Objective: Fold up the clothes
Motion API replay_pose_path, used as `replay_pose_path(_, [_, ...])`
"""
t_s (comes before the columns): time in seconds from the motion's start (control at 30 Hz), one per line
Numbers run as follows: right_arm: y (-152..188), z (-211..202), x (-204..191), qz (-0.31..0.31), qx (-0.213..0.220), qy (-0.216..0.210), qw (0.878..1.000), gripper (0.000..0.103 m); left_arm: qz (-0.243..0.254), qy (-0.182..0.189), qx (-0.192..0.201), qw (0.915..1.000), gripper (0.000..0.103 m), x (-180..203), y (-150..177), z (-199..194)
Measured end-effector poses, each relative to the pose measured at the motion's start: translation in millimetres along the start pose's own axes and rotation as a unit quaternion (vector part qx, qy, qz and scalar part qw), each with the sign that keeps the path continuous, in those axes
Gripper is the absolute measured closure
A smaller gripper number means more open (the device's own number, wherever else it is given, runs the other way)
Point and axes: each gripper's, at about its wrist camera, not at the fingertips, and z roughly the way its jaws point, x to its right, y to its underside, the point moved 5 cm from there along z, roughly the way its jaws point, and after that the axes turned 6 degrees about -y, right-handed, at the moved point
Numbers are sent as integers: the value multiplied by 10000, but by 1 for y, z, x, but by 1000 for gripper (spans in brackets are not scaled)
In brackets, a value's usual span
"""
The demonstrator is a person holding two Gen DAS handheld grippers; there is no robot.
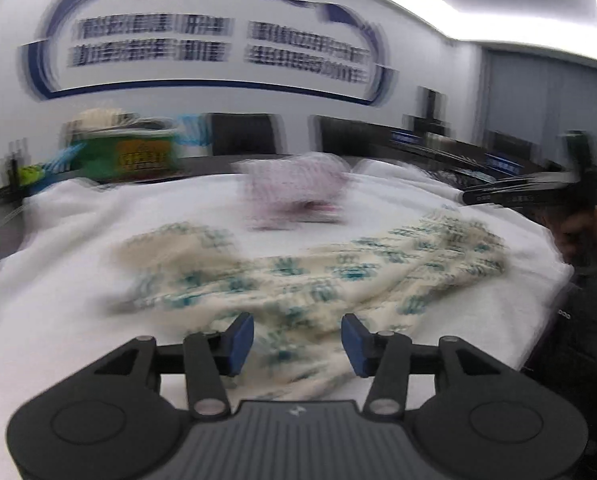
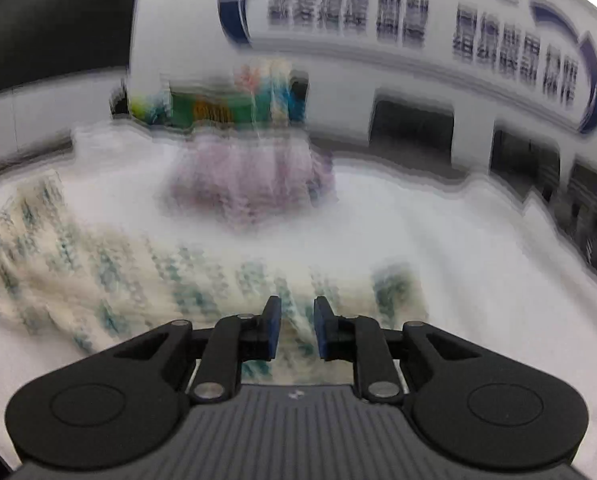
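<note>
A cream garment with a teal print (image 1: 298, 276) lies crumpled across a white cloth-covered table (image 1: 58, 280). My left gripper (image 1: 297, 342) is open just above the garment's near edge, holding nothing. In the right wrist view the same garment (image 2: 98, 272) spreads to the left and runs under my right gripper (image 2: 297, 328), whose jaws stand a small gap apart with cloth seen between them; whether they grip it is unclear. The other hand-held gripper (image 1: 538, 196) shows at the far right of the left wrist view. Both views are motion-blurred.
A folded pink-purple garment (image 1: 294, 188) sits at the table's far middle, also in the right wrist view (image 2: 246, 180). A green box with colourful items (image 1: 126, 156) stands at the back left. Dark chairs (image 1: 246, 134) line the far wall.
</note>
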Motion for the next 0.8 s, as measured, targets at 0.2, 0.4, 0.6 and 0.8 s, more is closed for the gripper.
replay_pose_path(0.2, [-57, 67, -120, -777, 142, -1673, 9827, 68, -626, -303, -519, 9962, 97, -26, 8, 29])
replay_pose_path(0.4, [-86, 158, -231, -1792, -329, -2597, 9484, 60, -922, -659, -350, 9929, 97, -40, 26, 20])
replay_pose_path(0.6, [-73, 189, -249, -1799, -993, -3082, 9289, 102, -961, -700, -325, 9924, 92, -46, 31, 20])
replay_pose_path(0.8, [-55, 165, -227, -1346, -1288, -3378, 9226, 99, -902, -630, -301, 9935, 87, -48, 23, 17])
